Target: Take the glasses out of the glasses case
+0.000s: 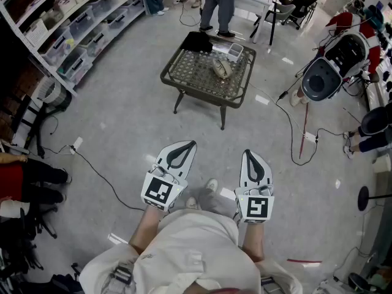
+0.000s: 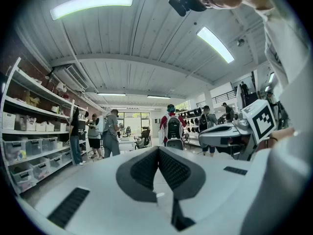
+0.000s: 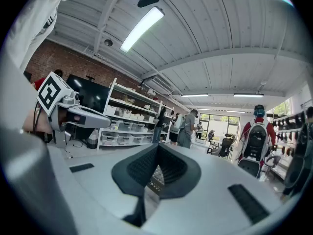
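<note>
A tan glasses case (image 1: 222, 68) lies on a small dark mesh-topped table (image 1: 184, 72) several steps ahead of me. A black flat item (image 1: 197, 41) and a clear box (image 1: 235, 51) sit at the table's far edge. I cannot see any glasses. My left gripper (image 1: 191, 143) and right gripper (image 1: 248, 152) are held level, close to my body and far short of the table. In the left gripper view the left gripper (image 2: 159, 149) has its jaws meeting at the tip, with nothing between them. The right gripper (image 3: 157, 146) looks the same, shut and empty.
Shelves with plastic bins (image 1: 79, 23) line the left wall. A person (image 1: 218, 5) stands just beyond the table. A white robot with a round dark head (image 1: 331, 66) stands at the right. Cables (image 1: 98, 176) trail over the grey floor on both sides.
</note>
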### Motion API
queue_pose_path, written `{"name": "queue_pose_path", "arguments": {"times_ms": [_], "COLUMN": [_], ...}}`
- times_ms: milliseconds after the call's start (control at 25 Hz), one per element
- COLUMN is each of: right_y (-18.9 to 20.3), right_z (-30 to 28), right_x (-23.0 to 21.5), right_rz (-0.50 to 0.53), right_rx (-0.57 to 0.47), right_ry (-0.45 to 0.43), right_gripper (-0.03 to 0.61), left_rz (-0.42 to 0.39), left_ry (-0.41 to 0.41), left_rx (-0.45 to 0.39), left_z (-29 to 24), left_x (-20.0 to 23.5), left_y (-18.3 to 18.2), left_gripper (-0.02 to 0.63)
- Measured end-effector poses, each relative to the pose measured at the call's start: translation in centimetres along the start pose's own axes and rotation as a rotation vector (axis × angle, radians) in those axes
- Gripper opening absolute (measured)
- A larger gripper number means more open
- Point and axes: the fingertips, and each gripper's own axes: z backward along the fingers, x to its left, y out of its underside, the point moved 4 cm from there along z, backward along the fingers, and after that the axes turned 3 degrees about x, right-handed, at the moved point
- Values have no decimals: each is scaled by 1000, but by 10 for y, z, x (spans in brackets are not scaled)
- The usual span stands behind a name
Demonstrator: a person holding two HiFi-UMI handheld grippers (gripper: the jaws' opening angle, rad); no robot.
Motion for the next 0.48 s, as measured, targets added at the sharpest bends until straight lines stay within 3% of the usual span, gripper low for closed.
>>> {"name": "queue_pose_path", "arguments": {"times_ms": [280, 480], "right_y": [-2, -1], "right_z": [-5, -20], "right_x": [-1, -3], "right_rz": [16, 9], "right_rx": [-27, -17], "right_ry": [65, 42], "right_gripper": [5, 5], "left_rz": [2, 1], "left_ry": [10, 17], "left_rx": [-6, 0], "left_z": [-4, -20], "left_x": [8, 15], "left_y": [5, 7], "left_gripper": [12, 12]}}
